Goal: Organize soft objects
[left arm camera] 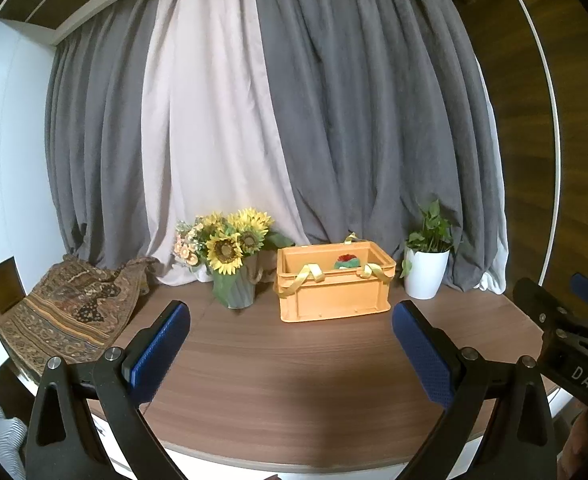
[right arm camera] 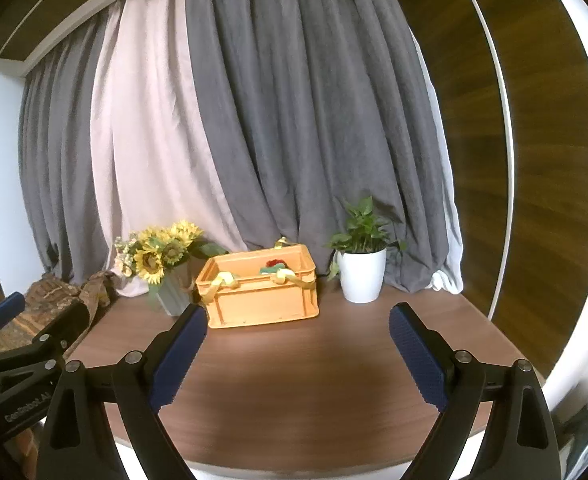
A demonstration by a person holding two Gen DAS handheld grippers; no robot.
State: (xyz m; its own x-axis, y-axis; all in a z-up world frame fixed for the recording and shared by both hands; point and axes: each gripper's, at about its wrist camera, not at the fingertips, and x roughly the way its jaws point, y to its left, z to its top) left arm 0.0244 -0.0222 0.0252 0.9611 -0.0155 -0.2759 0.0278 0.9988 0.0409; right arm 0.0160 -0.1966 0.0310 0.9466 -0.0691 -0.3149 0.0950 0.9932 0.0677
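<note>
An orange plastic crate [left arm camera: 333, 292] [right arm camera: 262, 298] stands on the brown wooden table [left arm camera: 286, 368] [right arm camera: 294, 376] near the curtain. Yellow ribbon [left arm camera: 311, 274] [right arm camera: 224, 280] hangs over its front rim. Inside it lies a soft red and green object [left arm camera: 347, 262] [right arm camera: 276, 266], mostly hidden by the wall. My left gripper [left arm camera: 290, 344] hovers open over the table's near side, well short of the crate, nothing between its blue pads. My right gripper [right arm camera: 295, 348] is also open and empty, just right of the crate's front. Each gripper shows at the edge of the other's view.
A vase of sunflowers [left arm camera: 230, 256] [right arm camera: 162, 264] stands left of the crate. A white pot with a green plant [left arm camera: 427, 268] [right arm camera: 361, 268] stands to its right. A patterned brown cloth [left arm camera: 74, 312] [right arm camera: 54, 300] lies at the table's left end. Grey and pale curtains hang behind.
</note>
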